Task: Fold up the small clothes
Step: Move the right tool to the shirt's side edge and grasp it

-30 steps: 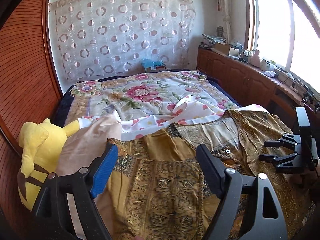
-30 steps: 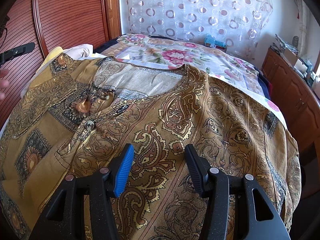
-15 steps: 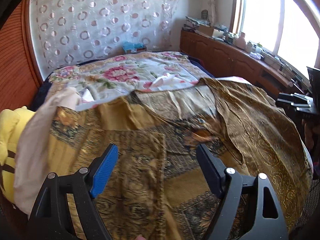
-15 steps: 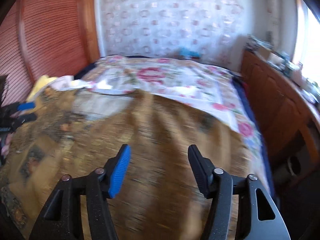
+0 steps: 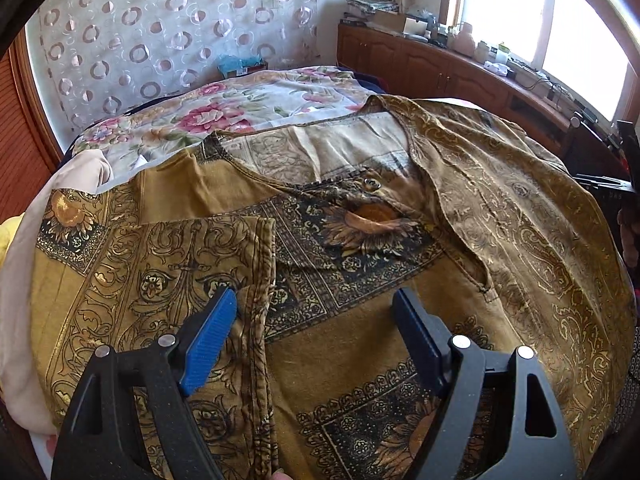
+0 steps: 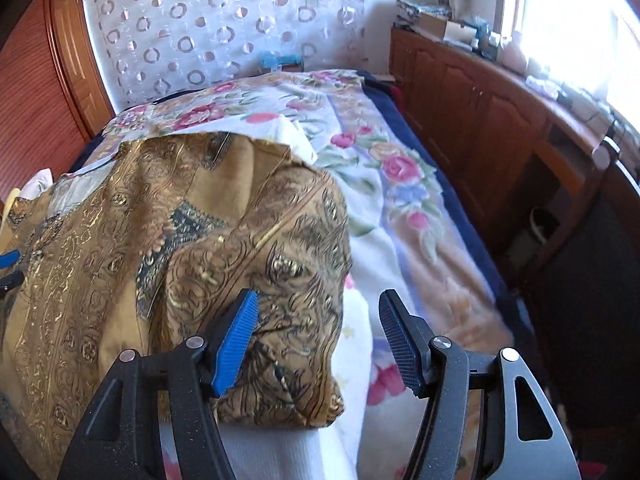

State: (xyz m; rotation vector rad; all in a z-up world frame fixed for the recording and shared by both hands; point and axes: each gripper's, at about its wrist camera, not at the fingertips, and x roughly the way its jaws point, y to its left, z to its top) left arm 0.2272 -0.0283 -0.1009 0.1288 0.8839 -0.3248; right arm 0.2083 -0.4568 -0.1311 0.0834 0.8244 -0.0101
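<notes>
In the left wrist view, a yellow plush toy [image 5: 7, 236] peeks in at the far left edge, partly under a pale beige cloth [image 5: 60, 184]. The gold patterned garment [image 5: 360, 240] spreads across the middle and right of the frame on the floral bedspread [image 5: 224, 108], its neckline opening toward the upper centre and one sleeve folded in over the lower left. The left gripper [image 5: 316, 324] hangs over the garment at the bottom of the frame, jaws standing wide apart with nothing pinched; its blue pad [image 5: 208, 340] sits just above the folded sleeve's edge. At the upper right a wooden cabinet [image 5: 440, 68] runs under a bright window [image 5: 540, 16].

In the right wrist view, a red-brown panelled wall [image 6: 36, 76] fills the upper left. The garment [image 6: 168, 240] covers the left half of the frame, its rumpled edge ending at the lower centre on the bedspread [image 6: 400, 184]. The right gripper [image 6: 316, 328] is at the bottom centre, its jaws parted and having just been opening; the garment's edge lies between and below them, beside the blue pad [image 6: 236, 344], not clamped. The cabinet [image 6: 480, 120] runs along the right.
</notes>
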